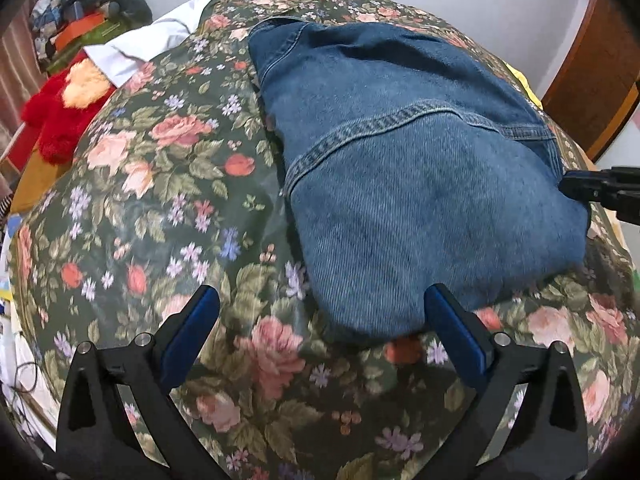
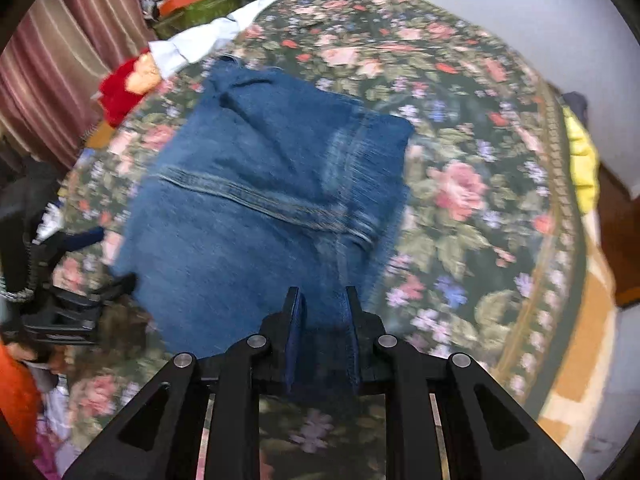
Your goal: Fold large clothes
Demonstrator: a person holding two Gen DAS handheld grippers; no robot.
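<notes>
Folded blue denim jeans (image 1: 400, 160) lie on a table covered with a dark floral cloth (image 1: 160, 200). My left gripper (image 1: 322, 300) is open, its jaws wide apart at the jeans' near edge, holding nothing. My right gripper (image 2: 322, 300) has its jaws close together around the near edge of the jeans (image 2: 260, 200); a strip of denim sits between them. The right gripper's tip also shows in the left wrist view (image 1: 572, 188) at the jeans' right edge. The left gripper shows in the right wrist view (image 2: 120, 284) at the jeans' left edge.
A white cloth (image 1: 144, 44) lies at the table's far left edge. A red and orange plush item (image 1: 64, 108) and a pile of clutter (image 1: 80, 12) sit beyond it. A wooden chair (image 1: 592, 76) stands at the right. A yellow item (image 2: 584, 160) lies past the table's right edge.
</notes>
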